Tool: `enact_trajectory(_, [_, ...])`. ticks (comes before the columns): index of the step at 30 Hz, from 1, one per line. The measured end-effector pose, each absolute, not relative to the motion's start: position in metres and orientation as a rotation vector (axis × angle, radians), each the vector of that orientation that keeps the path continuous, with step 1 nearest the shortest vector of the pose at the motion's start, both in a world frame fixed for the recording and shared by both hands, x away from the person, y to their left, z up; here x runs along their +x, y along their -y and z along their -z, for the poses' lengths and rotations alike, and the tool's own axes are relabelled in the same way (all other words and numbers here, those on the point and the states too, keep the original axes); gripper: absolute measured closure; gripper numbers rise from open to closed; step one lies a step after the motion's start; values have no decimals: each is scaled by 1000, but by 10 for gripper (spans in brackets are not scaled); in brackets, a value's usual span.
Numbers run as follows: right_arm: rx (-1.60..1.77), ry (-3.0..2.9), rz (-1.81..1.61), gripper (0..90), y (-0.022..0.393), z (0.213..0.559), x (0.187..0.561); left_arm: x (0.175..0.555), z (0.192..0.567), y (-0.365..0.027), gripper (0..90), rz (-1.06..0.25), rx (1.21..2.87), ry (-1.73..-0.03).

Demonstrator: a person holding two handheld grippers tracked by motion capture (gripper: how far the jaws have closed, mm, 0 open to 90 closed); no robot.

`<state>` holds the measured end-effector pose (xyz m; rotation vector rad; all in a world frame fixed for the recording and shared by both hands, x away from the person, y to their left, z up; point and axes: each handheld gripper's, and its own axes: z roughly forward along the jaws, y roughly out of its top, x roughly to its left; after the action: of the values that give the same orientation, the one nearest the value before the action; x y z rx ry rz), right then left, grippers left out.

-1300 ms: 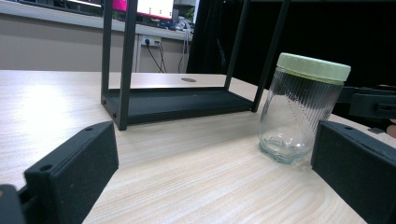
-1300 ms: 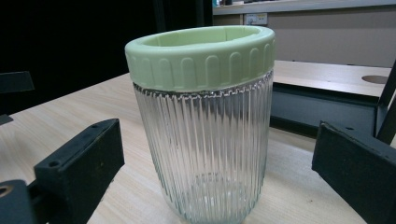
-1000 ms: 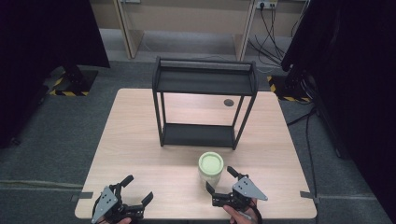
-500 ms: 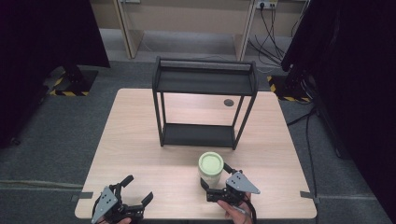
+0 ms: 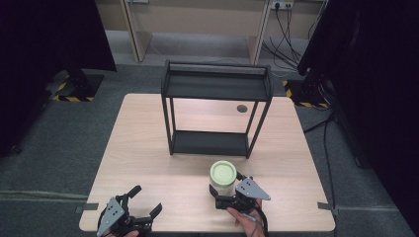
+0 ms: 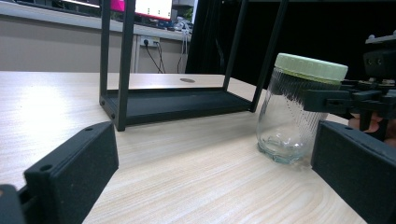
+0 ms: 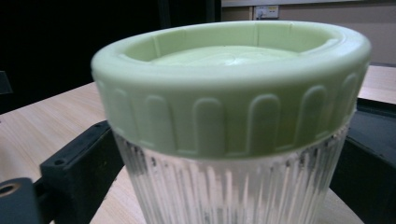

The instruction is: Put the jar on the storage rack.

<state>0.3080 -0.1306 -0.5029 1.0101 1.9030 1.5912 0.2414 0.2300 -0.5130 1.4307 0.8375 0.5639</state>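
Grey carpet surrounds a light wooden table (image 5: pixel 148 148) in the high view, with a black two-tier metal rack (image 5: pixel 216 106) standing toward its far side. A ribbed glass jar with a pale green screw lid (image 5: pixel 223 175) stands upright on the table just in front of the rack. The right gripper (image 5: pixel 226 190) is at the jar, a jaw on either side of it; whether they press the glass cannot be told from here. The left gripper (image 5: pixel 143 205) sits at the near edge, well apart from the jar, its jaws spread wide.

From the left gripper view, the two black jaws stand far apart with bare tabletop between them; the jar (image 6: pixel 299 112) stands ahead, the right gripper (image 6: pixel 355 100) reaching around it.

From the right gripper view, the jar (image 7: pixel 233 121) sits between the jaws, which flank the glass below the lid; contact cannot be confirmed.
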Motion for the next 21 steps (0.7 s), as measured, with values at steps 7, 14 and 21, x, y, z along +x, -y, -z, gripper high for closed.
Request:
enact_trajectory(7, [1013, -1914, -1598, 90, 130, 504, 313, 241, 513, -230, 1, -564, 1431, -837])
enact_trajectory(14, [952, -1916, -1569, 112, 131, 502, 312, 241, 513, -230, 1, -562, 1431, -836])
enact_trajectory(21, [968, -1928, -1585, 116, 129, 497, 313, 242, 513, -230, 1, -560, 1430, -839])
